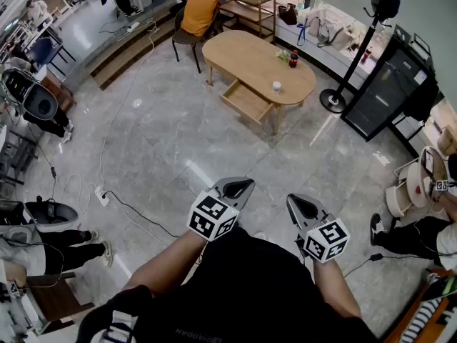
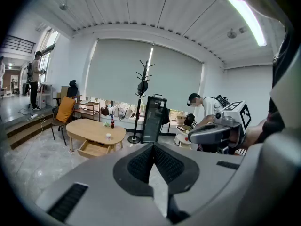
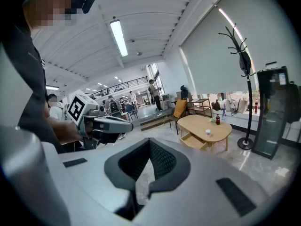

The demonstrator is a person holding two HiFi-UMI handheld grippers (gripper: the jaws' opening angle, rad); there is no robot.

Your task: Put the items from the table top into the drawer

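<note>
My left gripper (image 1: 239,188) and right gripper (image 1: 303,207) are closed, empty, far from the table (image 1: 243,52); its bottle (image 1: 293,58) looks heavier, slippery: I grip mid-body; the cup (image 1: 276,87) looks light, crushable: I grip gently; drawer (image 1: 246,100) open.

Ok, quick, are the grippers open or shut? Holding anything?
Left gripper: shut, holding nothing.
Right gripper: shut, holding nothing.

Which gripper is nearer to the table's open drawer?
Left, slightly. The left gripper points almost straight at the drawer from across the floor; the right gripper is farther back and off to the right.
</note>
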